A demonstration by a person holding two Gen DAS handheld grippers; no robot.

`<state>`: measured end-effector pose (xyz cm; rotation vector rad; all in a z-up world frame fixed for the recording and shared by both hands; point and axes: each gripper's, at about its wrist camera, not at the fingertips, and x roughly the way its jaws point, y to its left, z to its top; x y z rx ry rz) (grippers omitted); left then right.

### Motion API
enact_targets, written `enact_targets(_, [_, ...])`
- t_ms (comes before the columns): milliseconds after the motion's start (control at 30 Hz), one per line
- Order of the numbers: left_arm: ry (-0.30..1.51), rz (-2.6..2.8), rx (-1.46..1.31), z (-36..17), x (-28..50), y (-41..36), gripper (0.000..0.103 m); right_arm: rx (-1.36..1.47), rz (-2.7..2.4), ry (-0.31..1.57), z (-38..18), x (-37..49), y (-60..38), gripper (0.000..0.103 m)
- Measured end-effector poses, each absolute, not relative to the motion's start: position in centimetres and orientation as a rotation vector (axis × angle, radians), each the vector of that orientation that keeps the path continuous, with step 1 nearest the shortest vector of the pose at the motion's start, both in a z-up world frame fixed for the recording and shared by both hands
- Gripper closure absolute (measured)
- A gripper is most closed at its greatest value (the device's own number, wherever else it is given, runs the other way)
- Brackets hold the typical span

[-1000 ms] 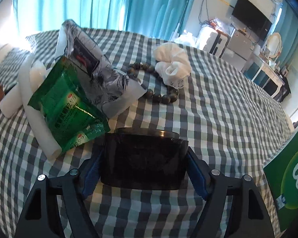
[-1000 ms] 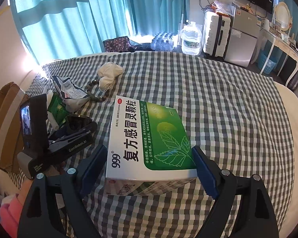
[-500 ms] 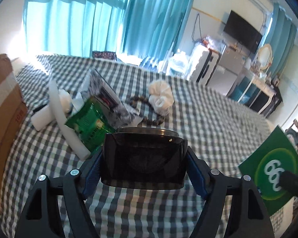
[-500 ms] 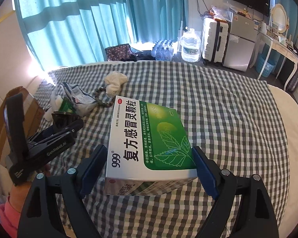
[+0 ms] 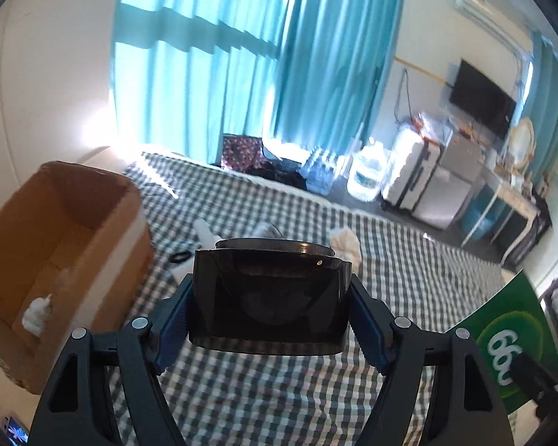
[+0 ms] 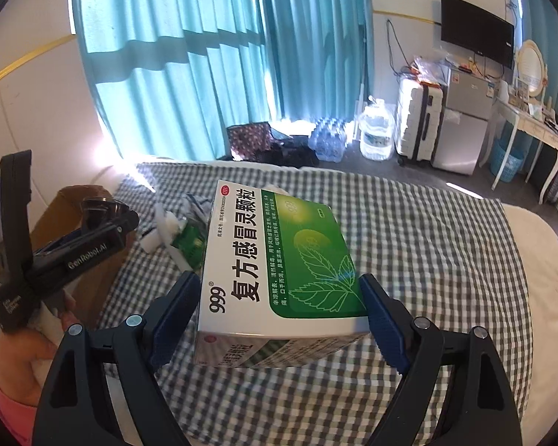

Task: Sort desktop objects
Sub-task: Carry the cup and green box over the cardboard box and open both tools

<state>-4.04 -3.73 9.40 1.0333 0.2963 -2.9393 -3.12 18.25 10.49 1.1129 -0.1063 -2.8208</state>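
My left gripper (image 5: pixel 269 321) is shut on a dark translucent box (image 5: pixel 268 297) and holds it in the air above the checked cloth. It also shows in the right wrist view (image 6: pixel 104 219), raised beside the cardboard box. My right gripper (image 6: pixel 279 316) is shut on a green and white medicine box (image 6: pixel 279 256), held above the cloth; its green end shows in the left wrist view (image 5: pixel 509 342). An open cardboard box (image 5: pixel 55 260) stands at the left, with a white scrap inside.
On the checked cloth (image 6: pixel 427 245) lie a green sachet (image 6: pixel 189 241), a white foam strip (image 6: pixel 163 234), a patterned packet and a white cloth ball (image 5: pixel 344 241). A black ring (image 5: pixel 178 256) lies near the cardboard box. Suitcase, fridge and desk stand beyond.
My left gripper has risen and swung left with the dark box, bringing the cardboard box into view. My right gripper has lifted a little with the medicine box.
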Motion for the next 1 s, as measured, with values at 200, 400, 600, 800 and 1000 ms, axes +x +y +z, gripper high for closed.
enact_targets(200, [0.376,-2.864,0.911,11.2,-2.8,-11.2,0.025,1.056,-2.716,-0.1,12.6,-5.0,12.2,0.017])
enact_targets(400, [0.454,-2.663,0.828,10.2,-2.3,-19.7,0.025,0.984,-2.602,0.009,14.2,-8.1,2.6,0.017])
enact_targets(600, [0.517,-2.539,0.85,7.5,-2.6,-25.0,0.025,0.963,-2.463,0.0,13.3,-11.5,-7.0,0.017])
enact_targets(800, [0.562,-2.461,0.877,5.4,-3.0,-27.5,0.025,1.024,-2.334,-0.107,11.8,-15.4,-12.5,0.017])
enact_targets(1000, [0.58,-2.418,0.911,4.2,-3.1,-27.6,0.024,1.038,-2.297,-0.131,10.3,-18.2,-16.7,0.017])
